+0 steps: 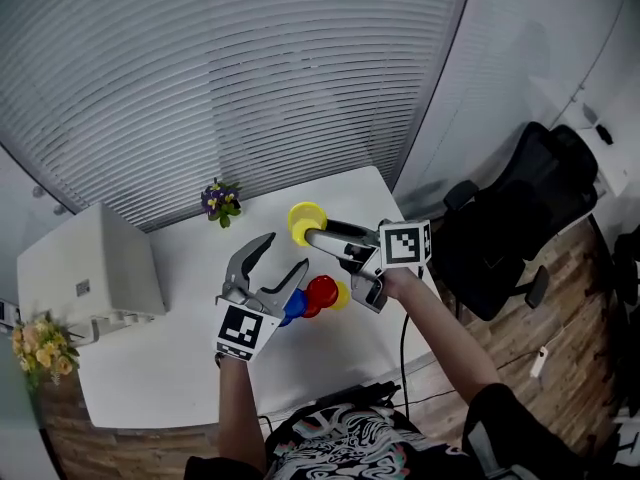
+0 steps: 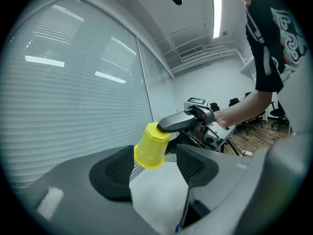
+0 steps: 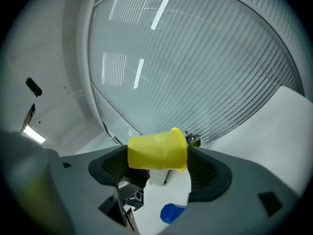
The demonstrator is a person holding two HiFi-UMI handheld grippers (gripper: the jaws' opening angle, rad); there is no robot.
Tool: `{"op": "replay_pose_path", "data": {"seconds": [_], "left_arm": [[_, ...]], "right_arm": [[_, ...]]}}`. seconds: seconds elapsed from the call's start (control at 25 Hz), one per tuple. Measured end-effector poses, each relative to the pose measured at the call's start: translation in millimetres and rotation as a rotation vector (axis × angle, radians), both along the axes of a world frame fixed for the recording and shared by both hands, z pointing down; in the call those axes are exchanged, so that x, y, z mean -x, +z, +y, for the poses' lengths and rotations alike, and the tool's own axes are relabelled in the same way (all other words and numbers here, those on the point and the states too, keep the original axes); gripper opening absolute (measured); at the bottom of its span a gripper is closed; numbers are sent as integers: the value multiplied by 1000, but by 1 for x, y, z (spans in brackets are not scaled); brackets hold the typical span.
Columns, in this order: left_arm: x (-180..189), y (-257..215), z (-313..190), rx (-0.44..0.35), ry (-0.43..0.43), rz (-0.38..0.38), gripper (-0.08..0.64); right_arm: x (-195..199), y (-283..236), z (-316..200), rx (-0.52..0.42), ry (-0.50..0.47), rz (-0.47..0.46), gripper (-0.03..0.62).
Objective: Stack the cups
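My right gripper (image 1: 312, 232) is shut on a yellow cup (image 1: 305, 221), held sideways above the white table (image 1: 170, 373). In the right gripper view the yellow cup (image 3: 156, 151) lies pinched between both pads of the right gripper (image 3: 157, 169). My left gripper (image 1: 282, 256) hovers just left of it, open and empty. The left gripper view shows the yellow cup (image 2: 151, 146) beyond the tips of the left gripper (image 2: 154, 173). Below on the table are a blue cup (image 1: 293, 307), partly hidden by the left gripper, a red cup (image 1: 321, 293) and another yellow cup (image 1: 343, 294).
A white box (image 1: 90, 273) stands at the table's left. A small pot of purple flowers (image 1: 220, 201) is at the far edge, and yellow flowers (image 1: 40, 343) sit at the near left. A black office chair (image 1: 520, 218) is to the right. Window blinds run behind.
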State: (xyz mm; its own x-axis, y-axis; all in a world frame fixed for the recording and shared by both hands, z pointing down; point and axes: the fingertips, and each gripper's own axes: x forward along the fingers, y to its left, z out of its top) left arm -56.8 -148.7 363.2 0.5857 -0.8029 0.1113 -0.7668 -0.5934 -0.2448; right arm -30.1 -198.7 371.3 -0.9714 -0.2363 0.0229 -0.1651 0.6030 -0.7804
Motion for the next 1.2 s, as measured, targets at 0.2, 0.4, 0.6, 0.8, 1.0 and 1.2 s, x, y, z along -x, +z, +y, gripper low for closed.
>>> {"op": "replay_pose_path", "data": {"seconds": [0.2,0.4,0.6,0.8,1.0,1.2], "left_arm": [[-8,-9,8,-38,-5,-37,273],[-7,-15,22,-108,-34,-90,275],[-7,-13,26,-122,-41,-136,274],[-10,-12,33,-160,-18,-201,218],[-10,-16,36,-187,-10,-224,220],[-10,-17,36,-200,-3,-227,221]], "right_arm": [[6,-2,18,29,-19,-3,373],[13,-1,40,73,-40,-38,365],[20,-8,52,64,-68,-69,365],[22,-5,58,108,-74,-81,365],[25,-7,62,111,-94,-91,365],[26,-6,62,134,-97,-99,365]]}}
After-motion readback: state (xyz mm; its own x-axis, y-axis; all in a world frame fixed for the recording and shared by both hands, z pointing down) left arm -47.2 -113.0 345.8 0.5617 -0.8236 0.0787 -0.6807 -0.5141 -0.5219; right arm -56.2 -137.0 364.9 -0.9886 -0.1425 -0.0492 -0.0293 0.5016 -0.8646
